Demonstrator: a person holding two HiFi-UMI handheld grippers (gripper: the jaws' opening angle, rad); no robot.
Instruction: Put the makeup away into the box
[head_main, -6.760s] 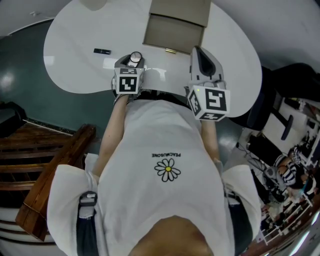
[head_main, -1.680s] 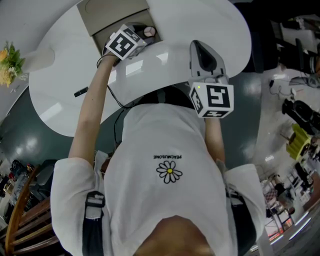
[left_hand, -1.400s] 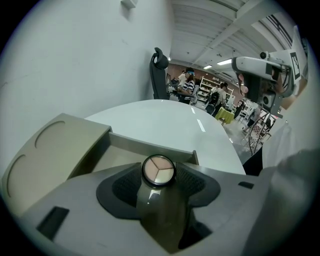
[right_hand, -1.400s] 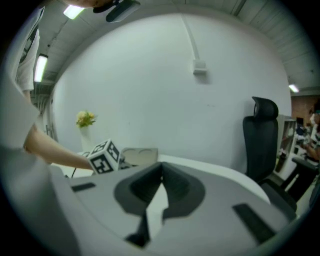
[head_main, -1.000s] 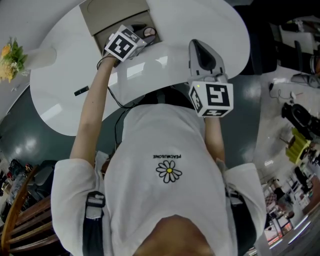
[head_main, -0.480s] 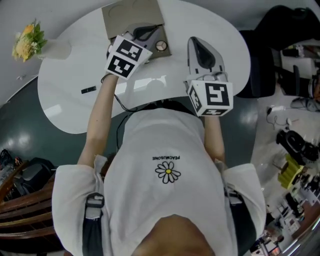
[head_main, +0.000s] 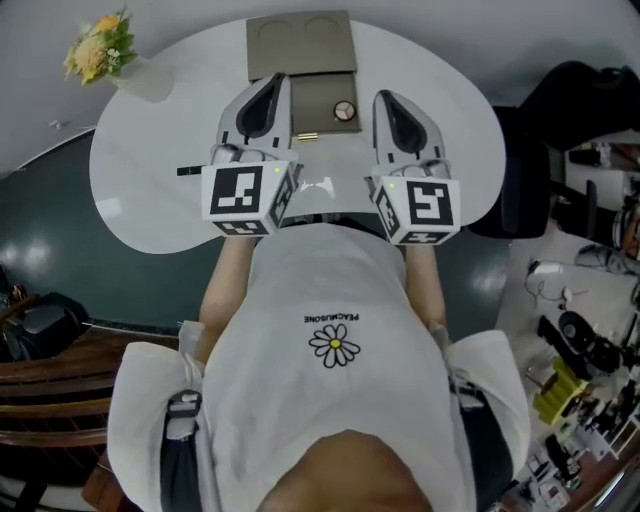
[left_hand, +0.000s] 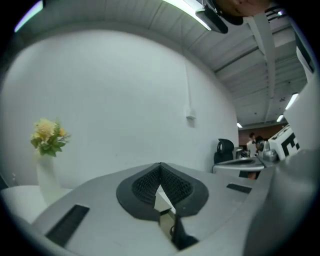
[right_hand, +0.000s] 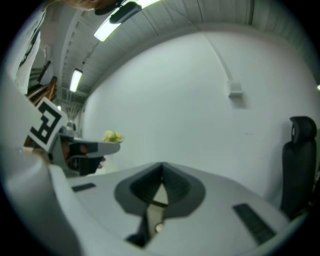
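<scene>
A tan box (head_main: 318, 95) lies open at the far middle of the white table (head_main: 450, 120), its lid (head_main: 297, 45) folded back. A round compact (head_main: 345, 111) rests inside the box. A slim black makeup stick (head_main: 187, 171) lies on the table to the left. My left gripper (head_main: 275, 80) and right gripper (head_main: 388, 98) are held side by side above the near edge, flanking the box. Both point level at the white wall. The left gripper (left_hand: 160, 167) is shut and empty, and so is the right gripper (right_hand: 161, 167).
A vase of yellow flowers (head_main: 105, 50) stands at the table's far left, also in the left gripper view as a vase (left_hand: 47, 150). A black chair (head_main: 570, 100) sits right of the table. Dark floor and wooden furniture (head_main: 40, 400) lie to the left.
My left gripper has come up out of the box, leaving the round compact inside, and drawn back beside the right gripper with its jaws closed. The right gripper rose slightly.
</scene>
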